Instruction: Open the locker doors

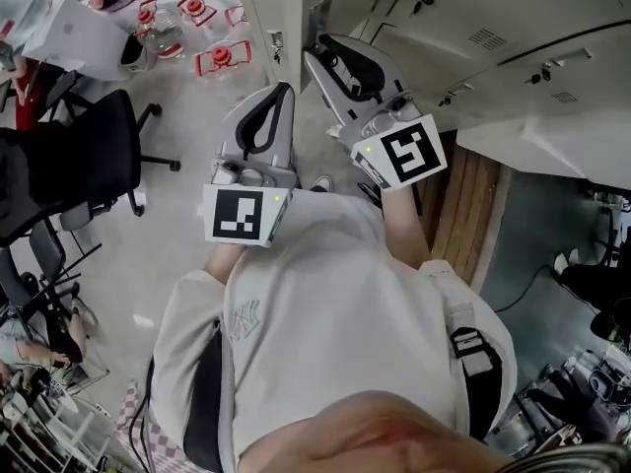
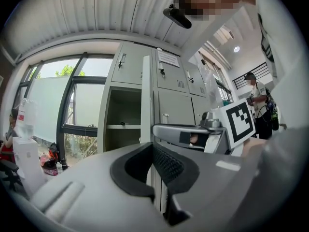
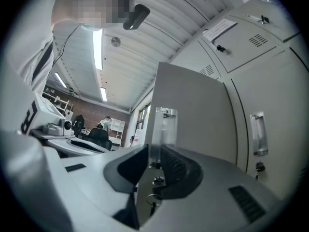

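Lockers (image 1: 513,28): painted sheet metal, pale grey, smooth satin.
Door (image 3: 193,110): same painted sheet. Its handle (image 3: 162,124) is bare bright metal, glossy.
Notice (image 3: 219,29), 1 o'clock: white paper.
Left gripper (image 2: 152,148), right gripper (image 3: 154,151): smooth matt grey plastic shells. Pads (image 2: 167,164) are black, ribbed and rubbery.
Marker cubes (image 1: 240,215): matt white faces, black print.
Shirt (image 1: 325,313), 6 o'clock in head view: off-white cloth.
Slats (image 1: 468,205), 3 o'clock: bare wood.
Floor (image 1: 177,215), 9 o'clock: smooth, faintly glossy.
Chair (image 1: 89,156): black fabric.
Ceiling (image 2: 96,13), 12 o'clock: ribbed white sheet.
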The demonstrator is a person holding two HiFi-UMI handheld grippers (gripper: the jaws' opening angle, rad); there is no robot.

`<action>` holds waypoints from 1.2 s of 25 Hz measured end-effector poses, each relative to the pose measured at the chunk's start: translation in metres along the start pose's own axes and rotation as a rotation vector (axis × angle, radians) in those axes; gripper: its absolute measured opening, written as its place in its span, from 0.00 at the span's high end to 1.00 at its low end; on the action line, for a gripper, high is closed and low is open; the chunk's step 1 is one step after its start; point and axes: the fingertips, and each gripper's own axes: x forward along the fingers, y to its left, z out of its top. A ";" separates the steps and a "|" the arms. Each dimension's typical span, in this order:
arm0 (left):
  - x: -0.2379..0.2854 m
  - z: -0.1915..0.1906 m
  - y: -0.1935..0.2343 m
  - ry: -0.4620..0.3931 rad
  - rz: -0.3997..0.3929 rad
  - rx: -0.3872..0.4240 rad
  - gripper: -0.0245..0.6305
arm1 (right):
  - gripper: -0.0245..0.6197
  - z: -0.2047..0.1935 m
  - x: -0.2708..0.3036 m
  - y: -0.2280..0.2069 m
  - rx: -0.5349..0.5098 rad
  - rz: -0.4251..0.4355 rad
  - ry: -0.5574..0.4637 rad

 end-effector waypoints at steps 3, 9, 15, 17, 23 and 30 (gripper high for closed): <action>-0.001 0.003 -0.004 0.009 -0.013 -0.011 0.96 | 0.84 0.007 -0.009 -0.011 0.014 -0.065 -0.022; 0.009 0.003 -0.025 0.007 -0.077 -0.019 0.96 | 0.84 0.010 -0.047 -0.072 -0.040 -0.267 0.006; 0.022 -0.004 -0.053 0.045 -0.161 -0.051 0.96 | 0.84 0.000 -0.063 -0.147 -0.110 -0.466 0.066; 0.027 -0.004 -0.055 0.044 -0.170 -0.052 0.96 | 0.84 -0.002 -0.059 -0.167 -0.115 -0.497 0.079; 0.046 -0.008 -0.059 0.062 -0.190 -0.069 0.96 | 0.84 -0.017 -0.036 -0.215 -0.107 -0.530 0.124; 0.063 -0.009 -0.059 0.076 -0.188 -0.075 0.96 | 0.84 -0.030 -0.021 -0.240 -0.086 -0.533 0.146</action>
